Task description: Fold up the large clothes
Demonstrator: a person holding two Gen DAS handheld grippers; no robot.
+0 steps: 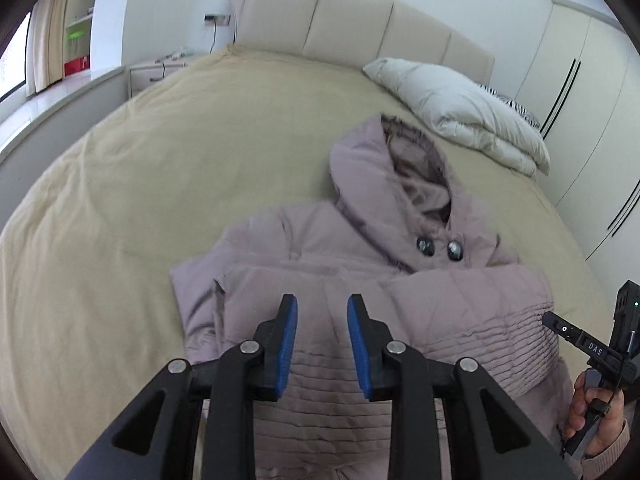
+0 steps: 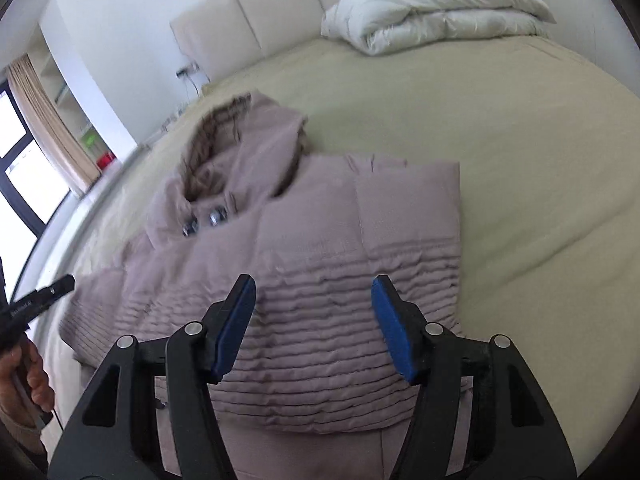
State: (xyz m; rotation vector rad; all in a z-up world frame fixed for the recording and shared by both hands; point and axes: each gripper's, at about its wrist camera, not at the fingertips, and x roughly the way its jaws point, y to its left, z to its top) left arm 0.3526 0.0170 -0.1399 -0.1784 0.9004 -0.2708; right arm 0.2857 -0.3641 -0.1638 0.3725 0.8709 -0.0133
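Nearest, the left gripper (image 1: 322, 312) and the right gripper (image 2: 314, 296) both hover with jaws parted and nothing between them, just above the ribbed lower half of a mauve padded coat (image 1: 360, 300) that lies flat on a tan bed (image 1: 120, 200), sleeves already folded in across its front. To fold it well, each gripper should probably pinch a bottom corner of the coat and carry the hem evenly up toward the hood (image 1: 384, 176). Beyond the hood a folded white duvet (image 1: 460, 116) lies near the padded headboard (image 1: 352, 24), well apart from the coat, so nothing seems to block the fold.
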